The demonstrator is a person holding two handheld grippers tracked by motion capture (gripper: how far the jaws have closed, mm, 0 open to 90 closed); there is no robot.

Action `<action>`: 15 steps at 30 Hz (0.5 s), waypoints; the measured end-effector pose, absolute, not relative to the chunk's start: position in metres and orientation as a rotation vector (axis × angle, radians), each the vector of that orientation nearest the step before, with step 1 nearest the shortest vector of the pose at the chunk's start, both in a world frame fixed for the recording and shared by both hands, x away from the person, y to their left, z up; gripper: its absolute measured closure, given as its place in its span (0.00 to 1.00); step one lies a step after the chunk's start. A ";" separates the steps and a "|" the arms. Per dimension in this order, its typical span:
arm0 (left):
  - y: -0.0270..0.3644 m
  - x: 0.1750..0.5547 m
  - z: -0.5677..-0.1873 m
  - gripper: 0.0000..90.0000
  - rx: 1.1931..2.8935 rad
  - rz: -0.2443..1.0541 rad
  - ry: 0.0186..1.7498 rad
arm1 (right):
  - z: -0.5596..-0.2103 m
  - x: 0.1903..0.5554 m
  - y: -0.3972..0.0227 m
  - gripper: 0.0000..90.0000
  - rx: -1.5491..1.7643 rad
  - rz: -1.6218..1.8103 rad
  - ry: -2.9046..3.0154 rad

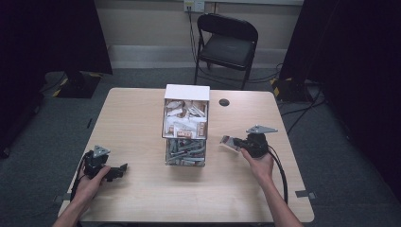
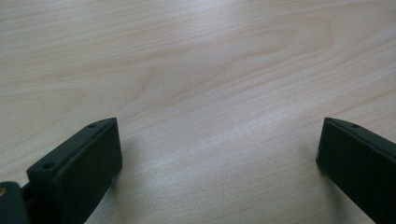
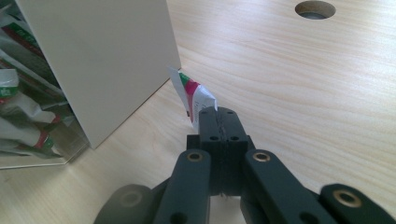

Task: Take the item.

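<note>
— What's the room like, biggest things first?

— A grey carpeted floor (image 1: pixel 142 78) with dark curtains (image 1: pixel 52 33) at both sides, and a pale wood-grain table (image 1: pixel 142 118) in the middle. Beyond the table, at twelve o'clock, stands a black folding chair (image 1: pixel 226 40) against a light wall, with cables trailing on the floor near it. The tabletop has a round cable hole (image 1: pixel 224 102) at about one o'clock from its centre.

— And on the table?

— A two-level box (image 1: pixel 186 125) at the centre: white upper part, clear lower part, both packed with small sachets. Any printing on them is too small to read.

— Where is the loose sachet?

— At three o'clock from the box, just beside it, pinched in the right gripper (image 3: pixel 217 113). The sachet (image 3: pixel 194 95) is white with a green and red patch; there is lettering on it, but I cannot read it. Its long axis runs on from the jaws, its free end pointing toward the box's white side wall, close to the wall.

— So the right jaws are pressed together on it?

— Yes, clamped on its near end, with the person's right hand (image 1: pixel 259 163) behind.

— The left one?

— The left gripper (image 2: pixel 219 154) sits at eight o'clock from the box, well apart from it, held by the left hand (image 1: pixel 90 182). Its jaws are spread wide over bare wood, with nothing between them.
</note>
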State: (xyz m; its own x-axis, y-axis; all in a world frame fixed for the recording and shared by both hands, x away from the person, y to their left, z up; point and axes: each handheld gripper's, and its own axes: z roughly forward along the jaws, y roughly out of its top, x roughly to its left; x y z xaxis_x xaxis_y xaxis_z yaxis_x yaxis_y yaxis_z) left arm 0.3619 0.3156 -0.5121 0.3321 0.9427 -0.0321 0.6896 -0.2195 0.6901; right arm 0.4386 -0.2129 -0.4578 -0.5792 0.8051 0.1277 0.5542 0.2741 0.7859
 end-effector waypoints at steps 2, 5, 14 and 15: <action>0.316 0.362 -0.512 0.00 1.990 0.535 1.428 | -0.459 0.438 -0.212 1.00 1.249 1.201 2.253; 0.316 0.362 -0.512 0.00 1.990 0.535 1.428 | -0.464 0.436 -0.209 1.00 1.232 1.182 2.276; 0.316 0.362 -0.512 0.00 1.990 0.535 1.428 | -0.472 0.426 -0.207 1.00 1.215 1.199 2.308; 0.316 0.362 -0.512 0.00 1.990 0.535 1.428 | -0.473 0.425 -0.206 1.00 1.206 1.202 2.308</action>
State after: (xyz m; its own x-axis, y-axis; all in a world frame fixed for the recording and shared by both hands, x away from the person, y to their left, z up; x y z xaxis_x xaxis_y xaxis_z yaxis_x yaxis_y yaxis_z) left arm 0.3619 0.3156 -0.5122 0.3322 0.9427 -0.0323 0.6896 -0.2194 0.6901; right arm 0.4251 -0.2060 -0.4727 -0.6158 0.7774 0.1283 0.5509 0.3083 0.7756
